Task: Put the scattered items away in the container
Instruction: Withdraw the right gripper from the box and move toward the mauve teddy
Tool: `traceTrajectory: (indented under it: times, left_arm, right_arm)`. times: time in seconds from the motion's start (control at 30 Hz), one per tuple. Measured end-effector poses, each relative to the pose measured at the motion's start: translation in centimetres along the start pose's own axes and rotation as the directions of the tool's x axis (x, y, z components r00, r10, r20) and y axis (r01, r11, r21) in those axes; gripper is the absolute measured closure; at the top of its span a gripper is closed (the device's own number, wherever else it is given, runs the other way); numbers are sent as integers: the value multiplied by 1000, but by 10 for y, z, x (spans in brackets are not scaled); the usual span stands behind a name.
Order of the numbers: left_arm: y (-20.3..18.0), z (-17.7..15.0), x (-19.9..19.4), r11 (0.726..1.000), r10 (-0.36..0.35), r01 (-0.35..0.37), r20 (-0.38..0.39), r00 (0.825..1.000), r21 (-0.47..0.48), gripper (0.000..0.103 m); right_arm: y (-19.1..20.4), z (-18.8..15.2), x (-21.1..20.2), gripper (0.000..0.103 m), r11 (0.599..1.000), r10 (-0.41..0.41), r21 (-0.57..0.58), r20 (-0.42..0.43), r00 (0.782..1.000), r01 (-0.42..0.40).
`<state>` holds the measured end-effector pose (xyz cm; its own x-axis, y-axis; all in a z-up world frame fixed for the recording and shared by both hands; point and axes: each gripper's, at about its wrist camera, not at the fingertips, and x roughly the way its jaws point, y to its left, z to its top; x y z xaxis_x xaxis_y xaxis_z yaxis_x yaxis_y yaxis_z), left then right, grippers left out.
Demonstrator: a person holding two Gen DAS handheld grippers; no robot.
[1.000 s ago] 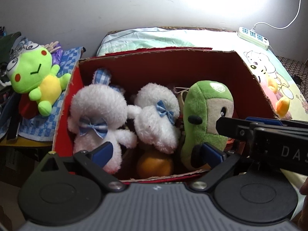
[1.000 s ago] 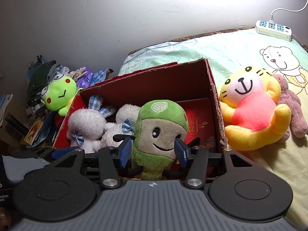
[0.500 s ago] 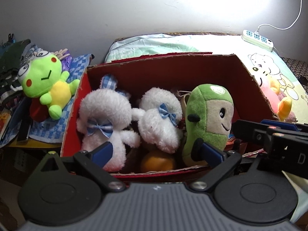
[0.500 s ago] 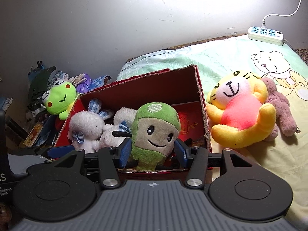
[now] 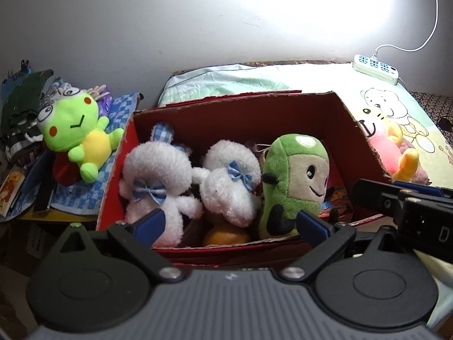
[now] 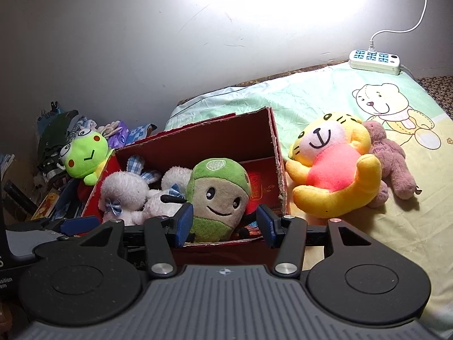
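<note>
Right gripper (image 6: 225,223) and left gripper (image 5: 229,225) both spread, empty. Just beyond the fingers, red box (image 6: 279,170) holds green plush (image 6: 218,195) and two white bunnies. Farther right, yellow tiger (image 6: 331,167) (brown bear behind) waits outside; frog (image 5: 76,138) left.

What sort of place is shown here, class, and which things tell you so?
Probably a bedroom: a bed with a cartoon bear sheet, plush toys such as the yellow tiger, and a power strip against the wall.
</note>
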<state>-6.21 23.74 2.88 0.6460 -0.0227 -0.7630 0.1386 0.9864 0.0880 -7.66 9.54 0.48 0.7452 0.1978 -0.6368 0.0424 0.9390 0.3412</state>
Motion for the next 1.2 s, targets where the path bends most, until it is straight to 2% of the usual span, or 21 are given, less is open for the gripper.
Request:
traceTrajectory:
  times: [0.17, 0.33, 0.83, 1.2]
  left_arm:
    - [-13, 1, -1, 1000, -6, 6, -1, 1000, 19, 3]
    - [-24, 0, -2, 1000, 18, -18, -10, 1000, 19, 3]
    - [-60, -1, -8, 990, 131, -134, -64, 989, -48, 2]
    - [-94, -10, -10, 989, 125, -134, -113, 986, -70, 2]
  right_arm:
    - [-12, -2, -7, 50, 1000, -15, 17, 9, 1000, 15]
    - [-23, 0, -8, 50, 1000, 2, 21, -1, 1000, -2]
    - [-56, 13, -10, 50, 995, 84, -46, -70, 994, -87]
    - [-87, 18, -14, 49, 989, 123, -65, -112, 986, -131]
